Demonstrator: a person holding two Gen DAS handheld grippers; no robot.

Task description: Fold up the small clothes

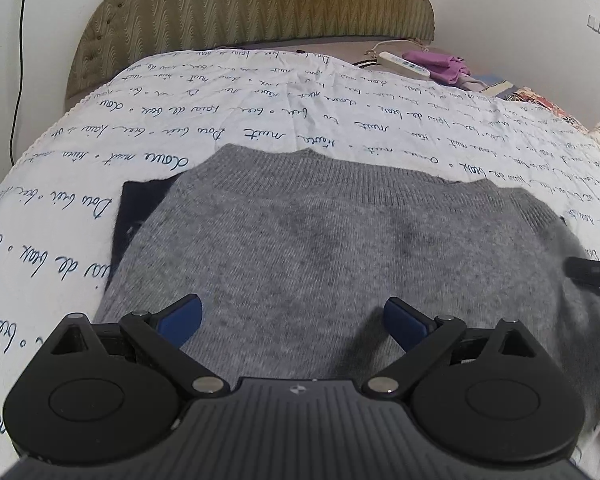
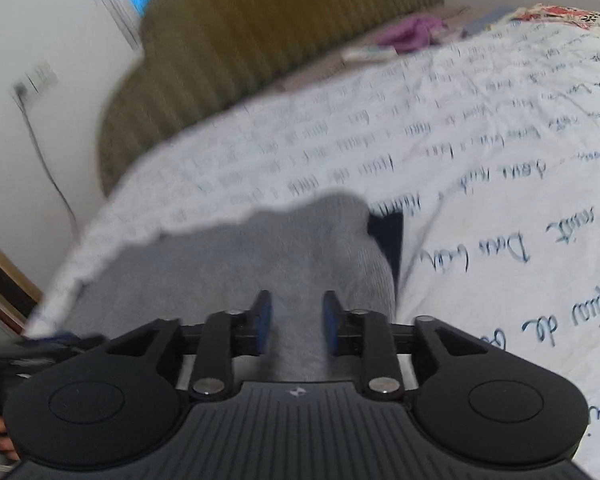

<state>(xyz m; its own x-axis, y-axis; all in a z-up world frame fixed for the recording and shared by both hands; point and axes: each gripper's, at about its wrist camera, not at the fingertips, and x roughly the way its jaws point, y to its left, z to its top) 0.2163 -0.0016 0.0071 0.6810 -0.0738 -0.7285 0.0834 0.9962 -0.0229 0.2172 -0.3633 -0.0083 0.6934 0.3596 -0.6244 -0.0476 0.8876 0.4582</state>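
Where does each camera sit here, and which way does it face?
Left wrist: on the left gripper, looking down the bed at the grey sweater toward the headboard; its fingers spread wide, empty.
Right wrist: on the right gripper, blurred, angled across the sweater's edge; fingers narrowly apart, knit showing between them.
Shared: sweater, script-printed bedspread, headboard, purple cloth.

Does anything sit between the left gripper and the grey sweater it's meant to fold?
Nothing visible does. The left gripper hangs open directly over the grey sweater, bare knit showing between its fingers. A dark garment pokes out from under the sweater's left edge only.
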